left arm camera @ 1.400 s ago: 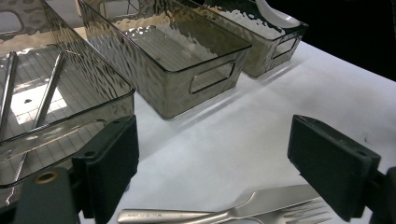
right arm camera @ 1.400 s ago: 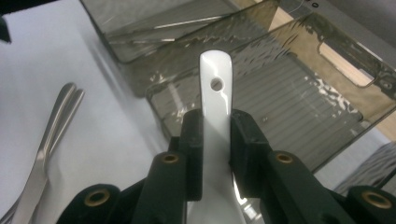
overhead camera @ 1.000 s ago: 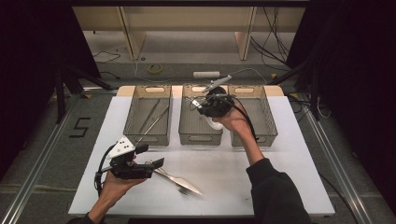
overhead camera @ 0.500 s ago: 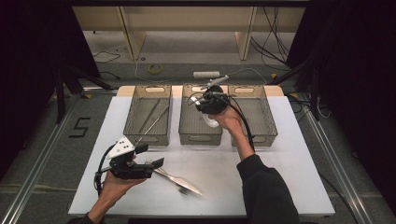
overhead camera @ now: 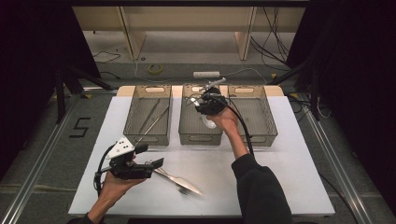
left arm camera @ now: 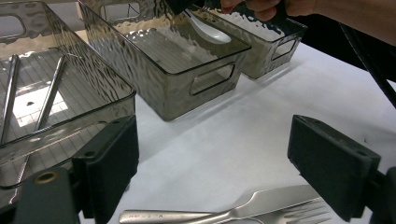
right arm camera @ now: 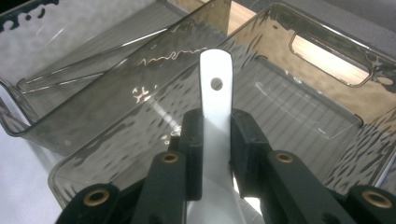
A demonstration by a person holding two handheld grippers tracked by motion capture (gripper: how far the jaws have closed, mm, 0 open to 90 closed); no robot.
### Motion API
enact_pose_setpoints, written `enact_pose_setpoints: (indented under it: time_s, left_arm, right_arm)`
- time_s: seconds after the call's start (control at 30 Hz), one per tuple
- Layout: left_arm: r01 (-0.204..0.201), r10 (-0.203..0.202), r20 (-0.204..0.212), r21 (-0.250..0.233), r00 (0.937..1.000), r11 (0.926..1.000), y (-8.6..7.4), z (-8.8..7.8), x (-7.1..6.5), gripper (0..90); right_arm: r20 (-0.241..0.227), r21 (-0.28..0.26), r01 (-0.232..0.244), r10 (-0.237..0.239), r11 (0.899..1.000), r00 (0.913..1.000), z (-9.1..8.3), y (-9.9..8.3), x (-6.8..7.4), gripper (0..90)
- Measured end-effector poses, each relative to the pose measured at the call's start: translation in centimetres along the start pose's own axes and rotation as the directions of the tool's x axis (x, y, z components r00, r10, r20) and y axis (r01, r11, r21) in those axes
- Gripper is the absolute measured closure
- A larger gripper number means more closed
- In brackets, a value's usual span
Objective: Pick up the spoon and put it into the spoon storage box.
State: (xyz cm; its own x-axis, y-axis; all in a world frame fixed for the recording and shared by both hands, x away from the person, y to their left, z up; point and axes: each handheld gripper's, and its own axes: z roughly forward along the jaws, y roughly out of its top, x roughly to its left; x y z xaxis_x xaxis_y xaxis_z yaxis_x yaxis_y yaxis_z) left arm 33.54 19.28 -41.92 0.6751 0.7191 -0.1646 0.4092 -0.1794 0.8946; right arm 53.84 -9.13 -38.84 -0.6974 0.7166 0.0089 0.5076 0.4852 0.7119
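My right gripper (overhead camera: 206, 103) hovers over the middle smoky plastic bin (overhead camera: 201, 138), shut on a white spoon (overhead camera: 208, 122). In the right gripper view both pads clamp the spoon's handle (right arm camera: 215, 130), and its holed end points into the bin (right arm camera: 299, 112). Near the table's front left, my left gripper (overhead camera: 149, 156) stands open with nothing between its jaws. A metal fork (overhead camera: 185, 188) and a knife (overhead camera: 166, 175) lie on the white table just right of it. The left gripper view has the fork (left arm camera: 261, 210) low between the jaws and the spoon (left arm camera: 210, 31) over the middle bin (left arm camera: 187, 84).
Three bins stand in a row at the back of the white table (overhead camera: 289, 177). The left bin (overhead camera: 147, 136) holds two thin metal sticks (overhead camera: 154, 119). The right bin (overhead camera: 261, 136) holds nothing I can see. Cables and a shelf frame lie on the floor beyond the table.
My right gripper has drifted slightly left and sunk toward the middle bin, still clamped on the spoon. The left gripper, fork and knife have stayed put.
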Motion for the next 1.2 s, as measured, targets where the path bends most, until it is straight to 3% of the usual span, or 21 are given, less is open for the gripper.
enact_pose_setpoints:
  time_s: [0.47, 0.63, 0.9, 1.2]
  left_arm:
    - [-0.003, 0.003, 0.0, 0.001, 1.0, 1.0, 0.0, 0.0, 0.0, 16.2]
    - [-0.004, 0.004, 0.0, 0.003, 1.0, 1.0, 0.0, 0.0, 0.0, 16.2]
    - [-0.003, 0.003, -0.004, 0.005, 1.0, 1.0, -0.1, 0.0, -0.1, 16.2]
    - [0.024, -0.024, 0.004, 0.006, 0.9997, 0.9997, 0.0, 0.1, 0.1, 16.2]
  right_arm:
    - [0.003, 0.035, -0.037, 0.037, 0.999, 0.9993, 1.6, -1.2, -0.1, 75.4]
    - [0.002, 0.033, -0.057, 0.057, 0.998, 0.9984, 1.5, -1.1, -0.1, 62.0]
    - [-0.022, -0.013, -0.053, 0.053, 0.998, 0.9983, -0.6, -1.3, -0.1, 48.0]
    - [-0.064, -0.102, -0.034, 0.027, 0.994, 0.9976, -5.3, -3.7, 0.5, 38.8]
